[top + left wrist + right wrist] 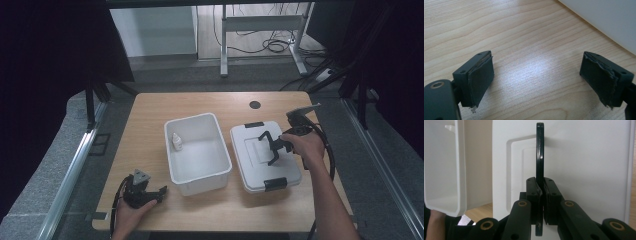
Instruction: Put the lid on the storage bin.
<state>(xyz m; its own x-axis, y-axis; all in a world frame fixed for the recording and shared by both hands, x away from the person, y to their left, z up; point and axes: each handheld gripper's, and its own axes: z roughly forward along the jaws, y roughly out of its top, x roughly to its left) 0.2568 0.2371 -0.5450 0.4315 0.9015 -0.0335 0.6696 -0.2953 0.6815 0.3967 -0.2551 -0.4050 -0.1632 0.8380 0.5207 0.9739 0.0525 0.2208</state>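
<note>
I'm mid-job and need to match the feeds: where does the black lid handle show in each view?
High view: the black handle stands raised on the white lid, right of centre, at the right gripper.
Left gripper view: not in it; open jaws over bare wooden table.
Right gripper view: centre, a thin upright black bar clamped between the jaws.
Shared landmark: the open white bin, beside the lid.

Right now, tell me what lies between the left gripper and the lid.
In the high view, the open white bin with a small bottle inside sits between the left gripper and the lid.
</note>
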